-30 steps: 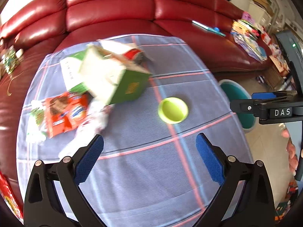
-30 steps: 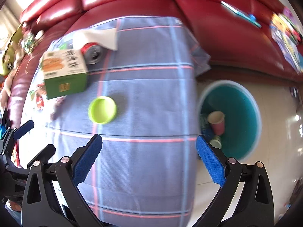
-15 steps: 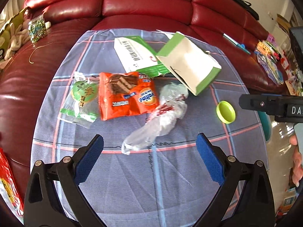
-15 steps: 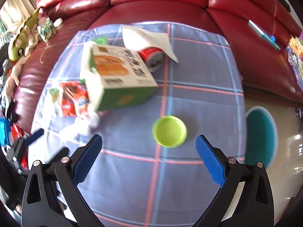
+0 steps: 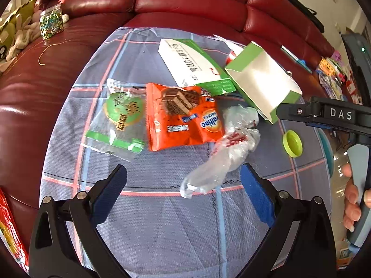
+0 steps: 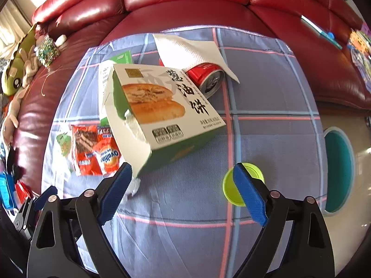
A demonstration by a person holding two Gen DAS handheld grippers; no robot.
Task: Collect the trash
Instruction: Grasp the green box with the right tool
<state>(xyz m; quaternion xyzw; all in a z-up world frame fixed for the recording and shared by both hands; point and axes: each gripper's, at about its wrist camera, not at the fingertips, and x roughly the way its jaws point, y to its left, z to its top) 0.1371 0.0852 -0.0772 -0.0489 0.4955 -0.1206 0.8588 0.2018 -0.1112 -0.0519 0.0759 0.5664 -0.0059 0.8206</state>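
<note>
Seven pieces of trash are counted on the blue plaid cloth (image 5: 162, 231) spread over the red leather sofa (image 5: 185, 0): one green-and-white food carton (image 6: 162, 106) printed with flatbreads, one flattened green-and-white box (image 5: 192, 62), one orange wafer wrapper (image 5: 183, 118), one clear green-printed wrapper (image 5: 120, 118), one crumpled clear plastic bag (image 5: 222, 157), one red drink can (image 6: 206, 78) and one lime-green round lid (image 5: 292, 143). One white paper napkin (image 6: 192, 51) is draped over the can, which lies on its side. The carton is tilted, and its torn open end shows a plain white inside in which no contents can be made out. One teal round bin (image 6: 339, 169) is seen on the floor beside the cloth; its contents cannot be told from here. The wrappers are flat and glossy, the bag thin and wrinkled, the cloth finely woven. The left gripper (image 5: 183, 194) is held wide over the cloth, the lower end of the plastic bag lying between its blue ribbed pads (image 5: 111, 194), untouched. The right gripper (image 6: 185, 192) stands wide with its jaws closing, bare cloth between them; the lid is partly hidden behind the pad on the right, the carton's corner just beside the pad on the left. A hand (image 5: 353, 199) is seen on the right gripper's grey handle.
</note>
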